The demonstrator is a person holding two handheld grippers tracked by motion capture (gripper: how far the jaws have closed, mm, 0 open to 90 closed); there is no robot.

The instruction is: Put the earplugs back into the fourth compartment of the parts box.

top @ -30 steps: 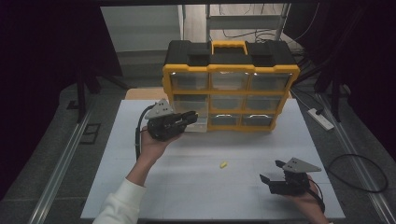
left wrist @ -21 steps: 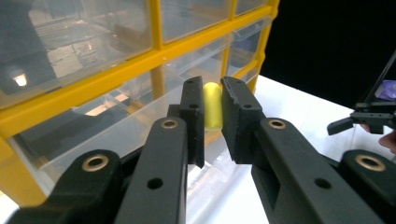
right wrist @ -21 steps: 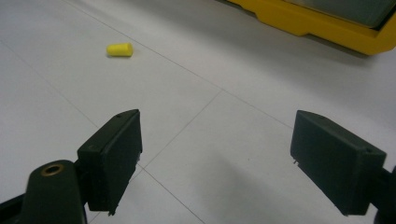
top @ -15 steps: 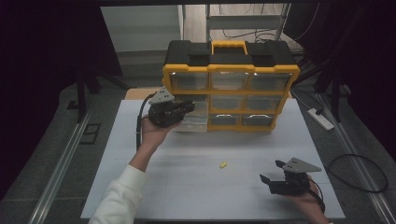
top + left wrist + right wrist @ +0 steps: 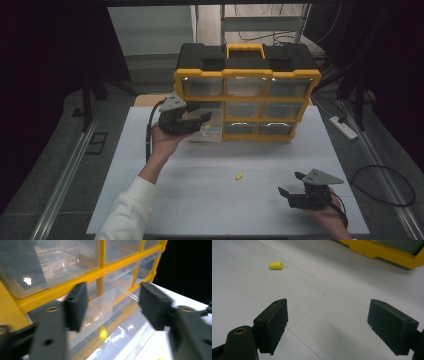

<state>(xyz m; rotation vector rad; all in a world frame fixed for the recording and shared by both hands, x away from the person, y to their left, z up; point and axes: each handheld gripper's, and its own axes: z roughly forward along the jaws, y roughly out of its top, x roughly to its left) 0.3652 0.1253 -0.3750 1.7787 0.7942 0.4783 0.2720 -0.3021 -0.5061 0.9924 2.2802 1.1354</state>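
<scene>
Currently your left gripper [image 5: 197, 119], jaws spread, sits at the pulled-out drawer [image 5: 209, 133]; your right gripper [image 5: 295, 184], also spread, rests near the table [image 5: 150, 200] edge, well clear of the plug [image 5: 239, 176].

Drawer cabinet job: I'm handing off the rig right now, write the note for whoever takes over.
Left tool: open, at the pulled-out clear drawer in the yellow cabinet's left column.
Right tool: open, holding nothing, low over the white table at front right.
One yellow earplug lies loose on the table; something small and yellow sits in the open drawer.
Probably left: bin the loose earplug, close the drawer.
</scene>
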